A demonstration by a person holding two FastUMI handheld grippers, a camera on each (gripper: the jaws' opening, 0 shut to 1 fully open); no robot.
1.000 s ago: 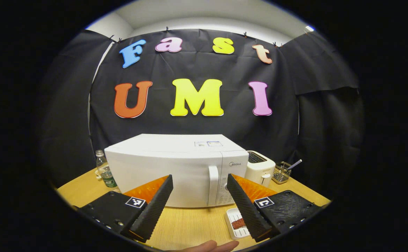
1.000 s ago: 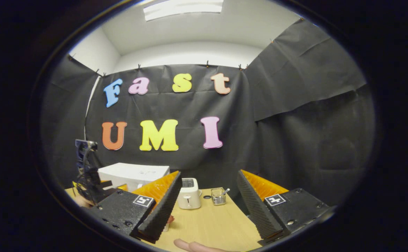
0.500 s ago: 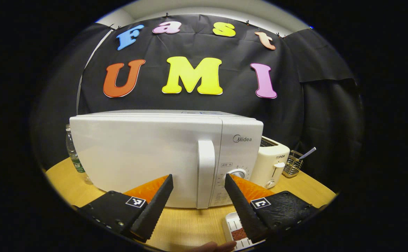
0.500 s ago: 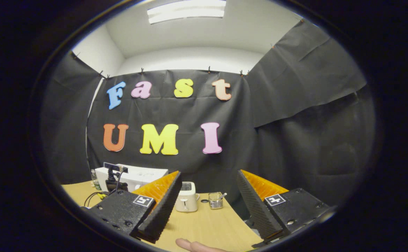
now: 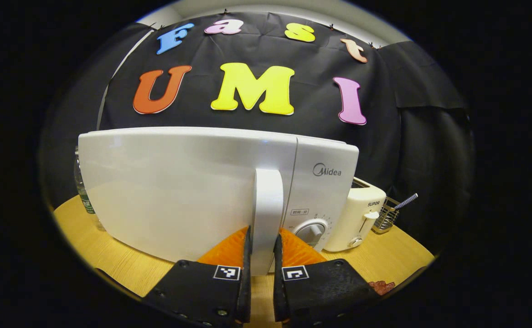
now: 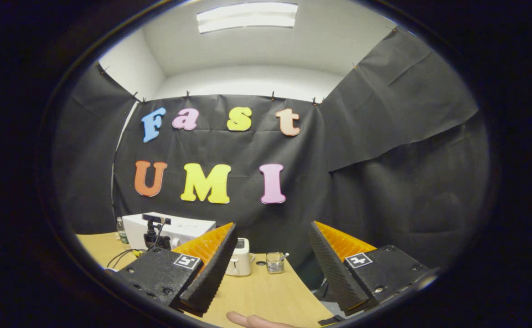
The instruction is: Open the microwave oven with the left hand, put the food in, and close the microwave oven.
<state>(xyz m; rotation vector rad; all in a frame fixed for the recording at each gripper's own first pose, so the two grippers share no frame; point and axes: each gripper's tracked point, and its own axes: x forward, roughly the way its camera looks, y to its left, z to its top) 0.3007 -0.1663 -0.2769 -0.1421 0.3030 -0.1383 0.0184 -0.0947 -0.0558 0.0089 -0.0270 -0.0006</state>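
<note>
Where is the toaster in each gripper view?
Left gripper view: toaster at right of centre, just right of the microwave, whose handle the left gripper clamps.
Right gripper view: toaster low, near centre, beside the open right gripper's left finger.
Shared landmark: the microwave.

Black-draped booth (image 6: 384, 150), ceiling light (image 6: 246, 16)

The right gripper (image 6: 270, 266) is hovering above the wooden worktop (image 6: 270, 296) with its fingers (image 6: 211, 273) spread wide apart, holding nothing. Beyond them a white toaster (image 6: 240, 263) and a small glass (image 6: 275, 263) are standing, with the white microwave oven (image 6: 174, 228) sitting farther left.
</note>
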